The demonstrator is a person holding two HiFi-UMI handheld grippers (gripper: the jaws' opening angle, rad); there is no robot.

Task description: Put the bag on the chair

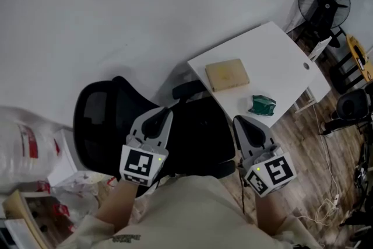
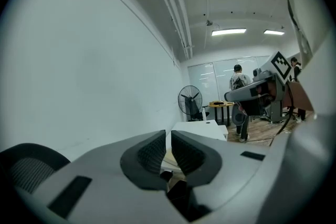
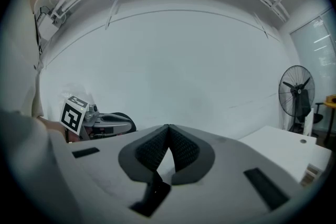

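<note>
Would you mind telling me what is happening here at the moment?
A person holds a tool in each hand above a black office chair beside a white table. The right tool is shut and empty; the left tool has its jaws a narrow gap apart, with nothing between them. A tan box and a small green item lie on the table, untouched.

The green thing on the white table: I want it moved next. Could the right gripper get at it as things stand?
Probably yes, once it opens. The right gripper is shut and empty; in the head view the green thing lies just past its tip on the white table, with nothing between.
</note>
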